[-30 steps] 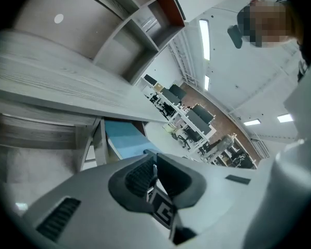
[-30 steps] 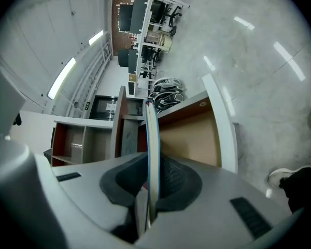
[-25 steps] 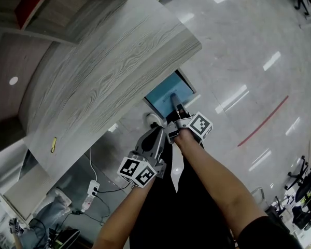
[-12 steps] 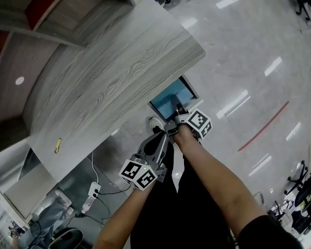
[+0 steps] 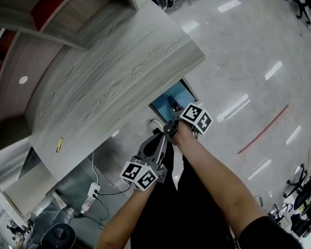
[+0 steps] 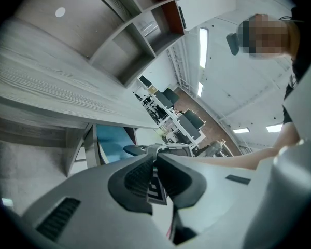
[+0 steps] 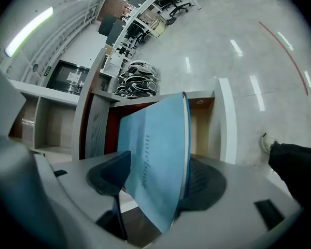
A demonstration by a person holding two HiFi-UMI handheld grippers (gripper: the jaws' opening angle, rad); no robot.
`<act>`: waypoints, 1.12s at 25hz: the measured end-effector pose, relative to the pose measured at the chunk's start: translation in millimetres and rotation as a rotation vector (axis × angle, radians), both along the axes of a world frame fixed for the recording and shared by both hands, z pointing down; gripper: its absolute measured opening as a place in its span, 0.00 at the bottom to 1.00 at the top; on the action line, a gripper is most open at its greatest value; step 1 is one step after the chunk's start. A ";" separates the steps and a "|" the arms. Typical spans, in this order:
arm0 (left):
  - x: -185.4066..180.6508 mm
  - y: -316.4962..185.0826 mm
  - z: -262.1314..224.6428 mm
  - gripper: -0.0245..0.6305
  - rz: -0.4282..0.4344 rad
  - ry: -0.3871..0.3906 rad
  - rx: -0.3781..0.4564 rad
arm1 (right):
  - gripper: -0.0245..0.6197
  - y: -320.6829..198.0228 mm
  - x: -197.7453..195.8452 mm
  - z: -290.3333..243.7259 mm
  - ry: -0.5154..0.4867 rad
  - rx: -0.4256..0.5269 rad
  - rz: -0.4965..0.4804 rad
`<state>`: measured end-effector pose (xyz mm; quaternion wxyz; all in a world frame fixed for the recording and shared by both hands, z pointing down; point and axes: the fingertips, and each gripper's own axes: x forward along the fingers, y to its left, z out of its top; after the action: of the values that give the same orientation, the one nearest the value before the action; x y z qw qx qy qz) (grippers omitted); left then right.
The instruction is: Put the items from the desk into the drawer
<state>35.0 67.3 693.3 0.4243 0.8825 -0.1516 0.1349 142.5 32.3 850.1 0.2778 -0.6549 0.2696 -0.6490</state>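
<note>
Over the open drawer (image 7: 203, 131) under the desk (image 5: 109, 82), my right gripper (image 7: 156, 181) points down with its jaws spread wide; they have just been opening. Between them stands the blue notebook (image 7: 153, 139), tilted toward one pad with a clear gap at the other, its far end down in the drawer. Short of the drawer, on my side, my left gripper (image 6: 155, 162) hangs with its jaws closed on nothing.

notebook (image 7: 154, 160) motion-blurred, drawer (image 7: 199, 131) interior mostly hidden
</note>
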 end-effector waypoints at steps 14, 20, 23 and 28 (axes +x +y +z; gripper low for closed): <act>-5.8 -5.2 -1.2 0.09 -0.066 -0.082 0.025 | 0.55 22.9 -22.3 4.2 0.065 -0.215 -0.314; -1.2 -11.5 -5.8 0.09 -0.076 -0.091 0.041 | 0.55 30.9 -23.8 -4.1 0.071 -0.246 -0.349; -0.3 -11.4 -5.3 0.09 -0.079 -0.095 0.041 | 0.55 26.8 -22.7 -11.1 0.086 -0.228 -0.364; 4.1 -10.2 -5.9 0.09 -0.082 -0.101 0.055 | 0.55 20.3 -17.5 -24.0 0.160 -0.197 -0.420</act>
<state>39.0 57.1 687.5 0.3970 0.8789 -0.2124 0.1575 125.0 52.7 826.1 0.0492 -0.6577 0.3564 -0.6618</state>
